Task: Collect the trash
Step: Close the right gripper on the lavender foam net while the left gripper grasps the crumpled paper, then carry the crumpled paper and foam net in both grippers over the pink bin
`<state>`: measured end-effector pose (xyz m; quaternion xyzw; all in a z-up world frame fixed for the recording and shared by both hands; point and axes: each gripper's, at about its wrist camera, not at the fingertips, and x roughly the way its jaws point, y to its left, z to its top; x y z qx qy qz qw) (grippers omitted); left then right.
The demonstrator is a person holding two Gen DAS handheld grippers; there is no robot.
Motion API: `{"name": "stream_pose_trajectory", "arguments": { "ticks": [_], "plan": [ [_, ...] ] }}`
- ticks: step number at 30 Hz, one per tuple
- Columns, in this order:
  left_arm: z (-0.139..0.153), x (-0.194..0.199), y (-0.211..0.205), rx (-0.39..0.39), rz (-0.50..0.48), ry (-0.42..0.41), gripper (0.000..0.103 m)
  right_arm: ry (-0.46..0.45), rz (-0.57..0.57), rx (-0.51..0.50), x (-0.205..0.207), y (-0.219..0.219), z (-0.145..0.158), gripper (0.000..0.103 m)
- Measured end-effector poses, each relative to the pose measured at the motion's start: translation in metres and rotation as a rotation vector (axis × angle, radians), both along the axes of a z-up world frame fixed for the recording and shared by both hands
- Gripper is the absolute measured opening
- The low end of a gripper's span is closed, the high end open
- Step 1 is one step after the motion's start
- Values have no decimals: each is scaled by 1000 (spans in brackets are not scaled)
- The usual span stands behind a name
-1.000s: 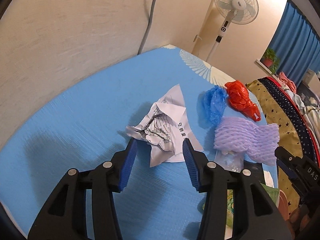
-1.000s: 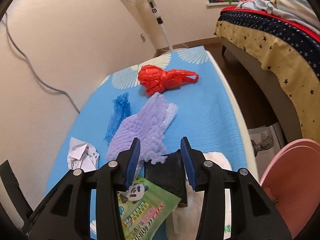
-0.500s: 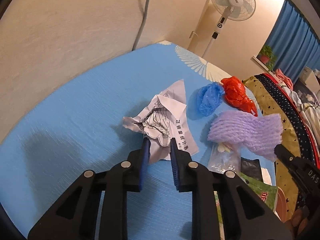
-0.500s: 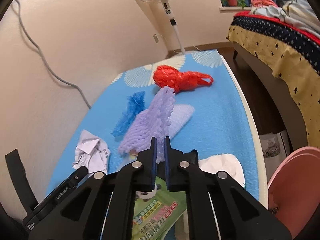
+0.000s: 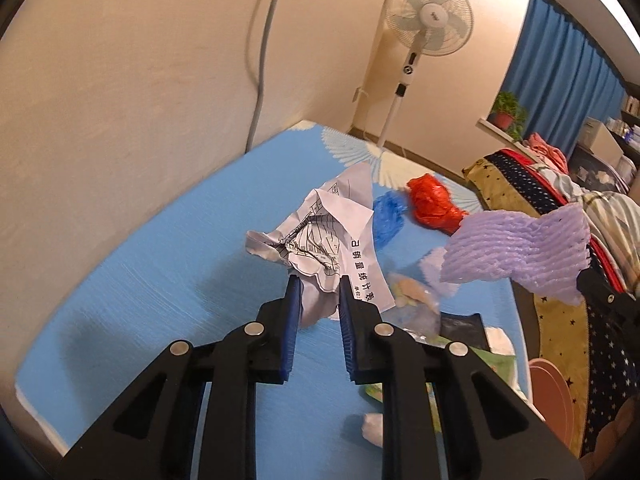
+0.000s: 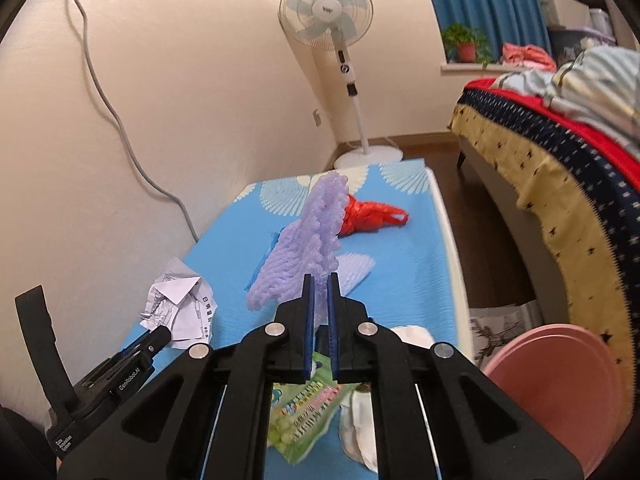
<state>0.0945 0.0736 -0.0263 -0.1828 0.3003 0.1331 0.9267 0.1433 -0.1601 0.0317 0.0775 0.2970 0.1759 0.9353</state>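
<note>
My left gripper (image 5: 319,286) is shut on a crumpled white printed paper (image 5: 320,232) and holds it just above the blue table cover (image 5: 160,280). The right gripper (image 6: 320,284) is shut on a purple foam fruit net (image 6: 304,248), which hangs lifted off the table; from the left wrist view this net (image 5: 516,248) floats at the right. A red plastic bag (image 6: 368,216), a blue plastic scrap (image 5: 388,214) and a second pale purple net (image 6: 354,270) lie on the table beyond. In the right wrist view the left gripper (image 6: 160,334) shows at lower left with the paper (image 6: 180,304).
Near the front lie a green snack packet (image 6: 304,404), a clear bag (image 5: 412,304), a black packet (image 5: 460,326) and white tissue (image 6: 360,432). A pink bin (image 6: 560,380) stands at the right below the table edge. A standing fan (image 6: 326,8) and a bed (image 6: 560,152) lie beyond.
Both grippers went from open to shut, the left on the crumpled paper and the right on the purple foam net. Both have since risen, lifting their items off the table.
</note>
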Motion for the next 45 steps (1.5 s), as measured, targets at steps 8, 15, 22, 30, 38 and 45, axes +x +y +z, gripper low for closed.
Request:
{"name": "stream_pose_trajectory", "arguments": {
  "ticks": [8,15,22,30,38,45],
  "plan": [
    [21,-22,-21,40,-69,-33,19,-57,-49,-56,-40,-29,30,6],
    [35,-37,-42,72,-128,-60,19,-82,-104,-86,-70,-61,51,6],
    [43,-47,-58,86,-173,-79,19,-125,-199,-90,-93,-92,64,6],
    [45,-53,-71,99,-205,-85,19,-144,-250,-97,-112,-103,56,6],
    [47,-59,-78,103,-232,-93,19,-137,-292,-113,-115,-113,44,6],
    [48,-58,-90,99,-264,-102,19,-125,-341,-121,-116,-126,42,6]
  ]
}}
